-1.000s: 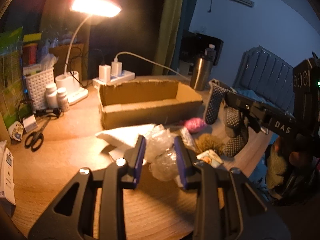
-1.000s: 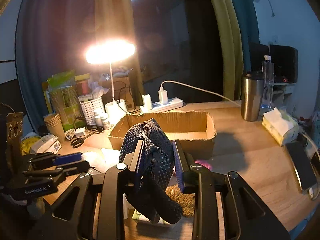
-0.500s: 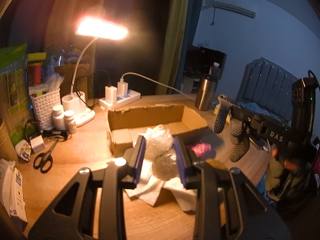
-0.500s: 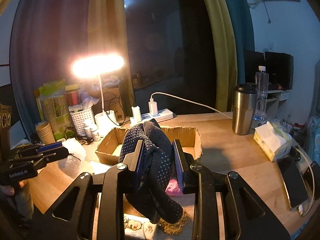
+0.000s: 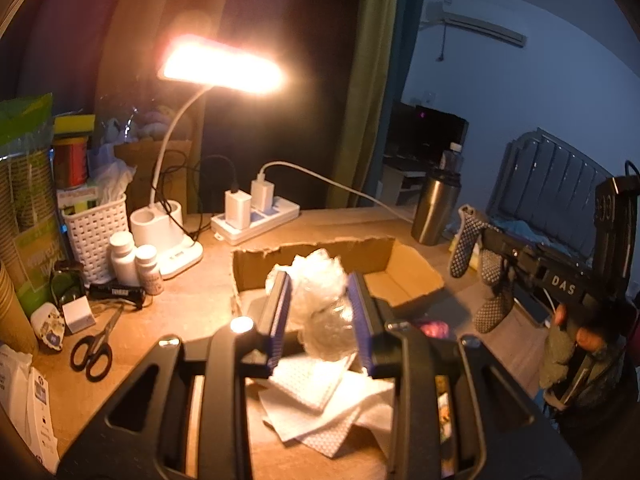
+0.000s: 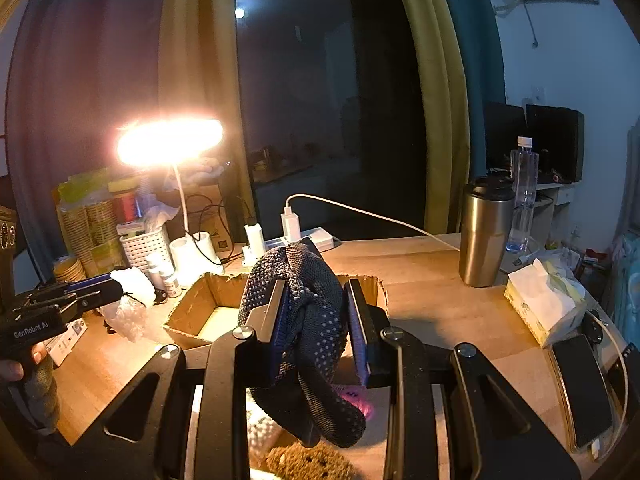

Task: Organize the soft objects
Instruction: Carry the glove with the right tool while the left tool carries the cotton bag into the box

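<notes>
My left gripper (image 5: 320, 316) is shut on a crumpled clear plastic wrap (image 5: 320, 304) and holds it in the air in front of the open cardboard box (image 5: 404, 272). My right gripper (image 6: 318, 328) is shut on a dark dotted knit glove (image 6: 308, 320) that hangs down, above the near end of the box (image 6: 188, 312). White cloths (image 5: 320, 404), a pink soft item (image 6: 356, 396) and a brown scrubber (image 6: 308, 460) lie on the table below. The right gripper with the glove (image 5: 480, 272) shows at the right of the left wrist view.
A lit desk lamp (image 5: 220, 68), a power strip (image 5: 256, 216), pill bottles (image 5: 134, 264), a white basket (image 5: 94, 232) and scissors (image 5: 94, 348) stand at the left. A steel tumbler (image 6: 486, 232), a tissue pack (image 6: 544, 304) and a phone (image 6: 584, 388) are at the right.
Both grippers have risen and moved toward the box. The plastic wrap has been lifted off the table in the left gripper. The glove stays gripped in the right.
</notes>
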{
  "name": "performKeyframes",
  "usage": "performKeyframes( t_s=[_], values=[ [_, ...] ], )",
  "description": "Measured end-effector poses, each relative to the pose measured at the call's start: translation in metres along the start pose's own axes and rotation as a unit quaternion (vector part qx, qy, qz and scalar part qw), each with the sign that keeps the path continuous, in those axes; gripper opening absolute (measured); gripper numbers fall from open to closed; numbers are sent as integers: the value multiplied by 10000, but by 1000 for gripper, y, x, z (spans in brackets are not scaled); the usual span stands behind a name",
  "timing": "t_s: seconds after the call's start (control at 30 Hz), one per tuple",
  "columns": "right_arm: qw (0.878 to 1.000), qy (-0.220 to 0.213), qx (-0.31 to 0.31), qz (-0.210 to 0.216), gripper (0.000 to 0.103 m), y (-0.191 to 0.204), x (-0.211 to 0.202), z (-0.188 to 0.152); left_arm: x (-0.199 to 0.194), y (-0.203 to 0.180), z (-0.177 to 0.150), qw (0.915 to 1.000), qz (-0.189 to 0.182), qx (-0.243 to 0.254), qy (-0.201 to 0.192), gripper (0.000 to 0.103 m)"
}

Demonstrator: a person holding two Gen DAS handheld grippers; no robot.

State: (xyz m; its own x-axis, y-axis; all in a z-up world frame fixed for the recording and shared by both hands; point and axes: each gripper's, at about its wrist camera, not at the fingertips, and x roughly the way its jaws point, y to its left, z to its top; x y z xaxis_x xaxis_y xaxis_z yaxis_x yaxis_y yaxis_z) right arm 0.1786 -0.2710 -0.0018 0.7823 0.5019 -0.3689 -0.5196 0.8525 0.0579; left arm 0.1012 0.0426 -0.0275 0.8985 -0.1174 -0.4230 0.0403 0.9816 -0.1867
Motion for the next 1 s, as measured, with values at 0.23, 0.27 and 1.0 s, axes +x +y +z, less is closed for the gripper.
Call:
performKeyframes(
  t_s=[0.23,0.27,1.0],
  values=[
    [10000,48,27,-27,30,-6,20,9,22,9,9,10000,33,-46,63,30],
    [10000,53,30,-29,30,-7,23,10,26,10,10,10000,50,-42,69,30],
    [9984,512,187,-129,30,-29,108,13,92,31,5,9986,289,-65,441,30]
  ],
)
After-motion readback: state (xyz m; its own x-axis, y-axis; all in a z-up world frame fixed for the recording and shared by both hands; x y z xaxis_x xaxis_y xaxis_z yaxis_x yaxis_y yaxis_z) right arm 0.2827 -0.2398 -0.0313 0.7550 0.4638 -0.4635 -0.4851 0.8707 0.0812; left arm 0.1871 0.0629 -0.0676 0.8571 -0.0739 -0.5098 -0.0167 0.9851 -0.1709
